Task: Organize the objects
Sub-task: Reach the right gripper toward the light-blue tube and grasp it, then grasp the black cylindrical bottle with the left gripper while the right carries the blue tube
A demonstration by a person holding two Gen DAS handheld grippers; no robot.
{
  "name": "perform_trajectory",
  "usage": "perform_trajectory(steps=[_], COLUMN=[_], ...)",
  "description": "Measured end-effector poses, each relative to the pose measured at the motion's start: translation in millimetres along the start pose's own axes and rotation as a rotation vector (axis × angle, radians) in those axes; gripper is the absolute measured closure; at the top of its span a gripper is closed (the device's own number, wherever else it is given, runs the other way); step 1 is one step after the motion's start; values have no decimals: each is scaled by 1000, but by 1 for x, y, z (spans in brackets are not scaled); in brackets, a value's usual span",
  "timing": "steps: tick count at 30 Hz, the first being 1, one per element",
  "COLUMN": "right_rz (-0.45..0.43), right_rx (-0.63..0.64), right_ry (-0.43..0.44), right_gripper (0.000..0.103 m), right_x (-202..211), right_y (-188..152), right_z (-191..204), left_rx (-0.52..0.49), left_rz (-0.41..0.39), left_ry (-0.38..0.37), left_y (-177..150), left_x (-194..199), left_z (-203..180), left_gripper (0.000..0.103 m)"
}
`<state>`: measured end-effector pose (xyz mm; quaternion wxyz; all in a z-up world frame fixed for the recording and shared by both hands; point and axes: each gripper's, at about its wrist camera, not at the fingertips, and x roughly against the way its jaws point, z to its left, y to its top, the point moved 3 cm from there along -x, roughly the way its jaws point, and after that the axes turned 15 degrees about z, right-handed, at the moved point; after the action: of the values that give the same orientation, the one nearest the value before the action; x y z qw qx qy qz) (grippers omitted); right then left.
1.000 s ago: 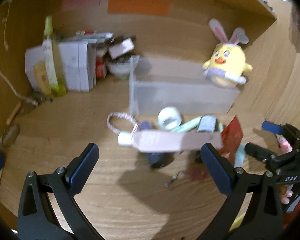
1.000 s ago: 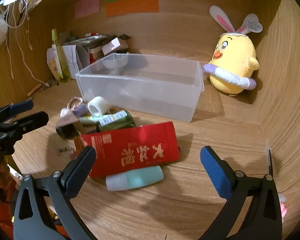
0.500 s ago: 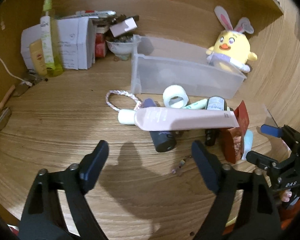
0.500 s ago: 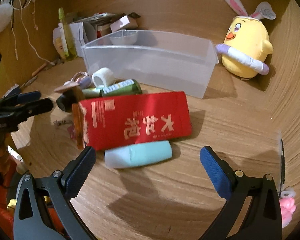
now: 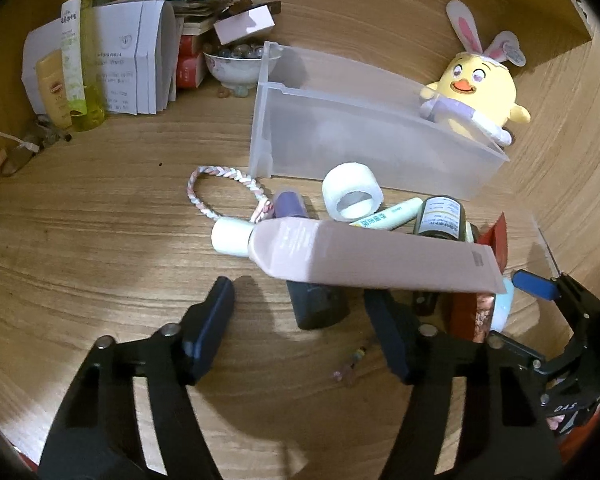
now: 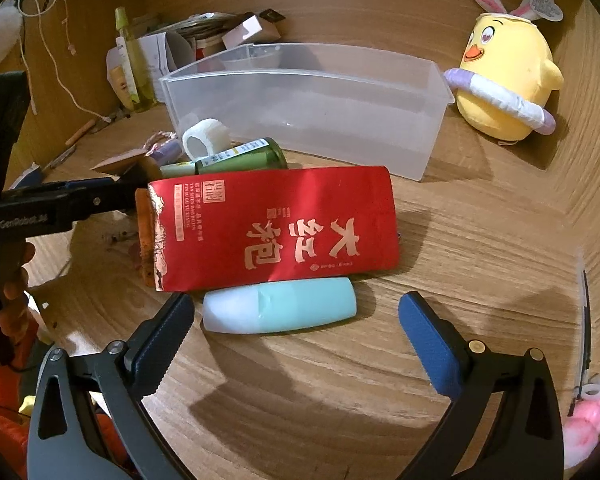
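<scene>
A pile of toiletries lies on the wooden desk in front of a clear plastic bin [image 5: 364, 132]. On top of it rests a pink tube [image 5: 360, 256] with a white cap. My left gripper [image 5: 300, 324] hovers just before that tube, and its jaws are closing. A dark bottle [image 5: 318, 308] lies between the fingers, untouched. My right gripper [image 6: 296, 320] stands wide open around a teal tube [image 6: 280, 312], pads clear of it. A red foil packet [image 6: 276, 232] lies just behind. A white tape roll [image 5: 352, 192] and a braided cord loop [image 5: 220, 188] sit near the bin.
A yellow plush chick [image 6: 504, 76] sits at the back right by the wooden side wall. At the back left stand a bowl of marbles [image 5: 238, 62], folded papers and boxes [image 5: 132, 60] and a tall yellow-green bottle [image 5: 78, 60]. A pink trinket [image 6: 584, 416] lies at the right.
Both grippers have sunk closer to the pile, which now looms larger. The left jaws have narrowed from wide open. The right jaws keep their width.
</scene>
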<state>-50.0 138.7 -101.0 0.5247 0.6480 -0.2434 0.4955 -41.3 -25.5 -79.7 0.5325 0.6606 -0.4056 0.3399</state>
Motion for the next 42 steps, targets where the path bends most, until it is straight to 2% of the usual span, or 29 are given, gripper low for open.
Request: perform_trajectory(steps=[2,6,8,17,30,42], right_rz=[-8,-17,-21,-33,-130,-206], right_rx=[6,27,28,-8,-37,-27], right_ry=[-19,-37,-38,-24,-56,-48], right_gripper=[12,24,31,31,31,31], right_x=[0,2,3,9,41,59], right_y=[-1,-2,-2,-2,10,31], right_z=[1,4,4,-6,-18,-18], left_rx=[-1,4,0,-16,-64,-54], left_rz=[-7,-7,-5,-36,-161,-207], left_ry=[20,12,14,19,36,27], left_y=[1,4,4,-2,0,14], left_x=[-1,-2,-3,13,64,85], left_z=[-1,-1,-1,-1,-10,-9], left_gripper=[52,66,78,78,78,78])
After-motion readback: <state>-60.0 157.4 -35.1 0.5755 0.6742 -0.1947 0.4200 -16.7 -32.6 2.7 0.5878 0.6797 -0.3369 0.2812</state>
